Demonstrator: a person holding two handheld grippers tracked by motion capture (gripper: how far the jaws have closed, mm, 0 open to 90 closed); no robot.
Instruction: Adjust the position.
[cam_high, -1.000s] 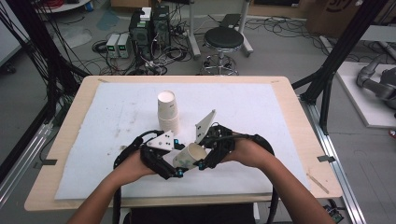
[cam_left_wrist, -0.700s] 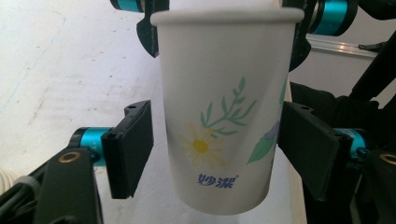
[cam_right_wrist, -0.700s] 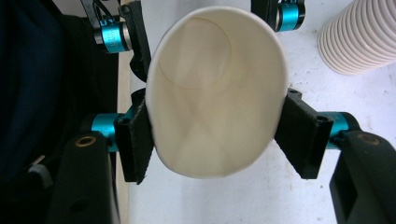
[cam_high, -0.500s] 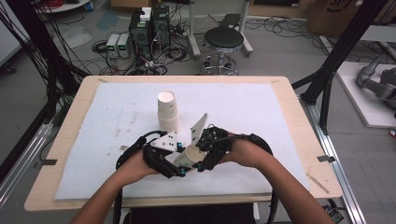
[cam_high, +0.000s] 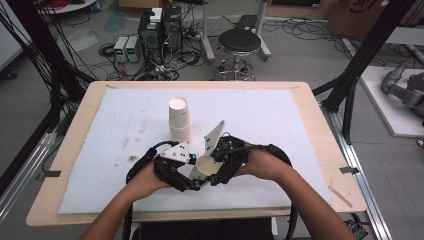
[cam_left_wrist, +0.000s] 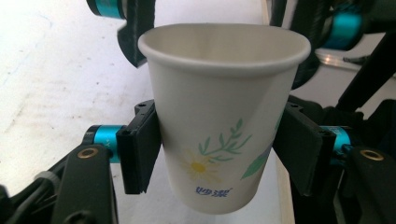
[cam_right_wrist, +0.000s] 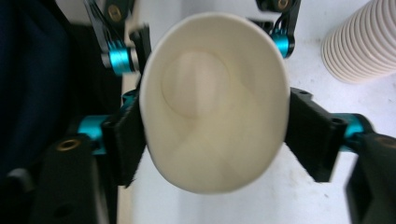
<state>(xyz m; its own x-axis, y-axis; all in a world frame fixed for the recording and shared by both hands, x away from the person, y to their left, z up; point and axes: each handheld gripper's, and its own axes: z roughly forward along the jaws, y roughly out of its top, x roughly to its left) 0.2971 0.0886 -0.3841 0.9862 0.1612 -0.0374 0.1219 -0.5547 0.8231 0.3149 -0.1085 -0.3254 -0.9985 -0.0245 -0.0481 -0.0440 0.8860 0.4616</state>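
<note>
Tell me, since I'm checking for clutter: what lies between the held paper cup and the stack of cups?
In the high view, only bare white mat separates the paper cup from the stack of cups; the grey plates flank that gap.

Small blue printed characters are seen low on the paper cup (cam_left_wrist: 219, 140), beneath a daisy motif; not legible.

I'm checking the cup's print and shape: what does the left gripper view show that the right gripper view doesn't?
Left gripper view: the paper cup's outer wall with a daisy, leaves and blue print. Right gripper view: the cup's bare inside, its rim squeezed oval, and the cup stack on the table. Both: black jaws pressed on the cup's two sides, the other gripper beyond.
</note>
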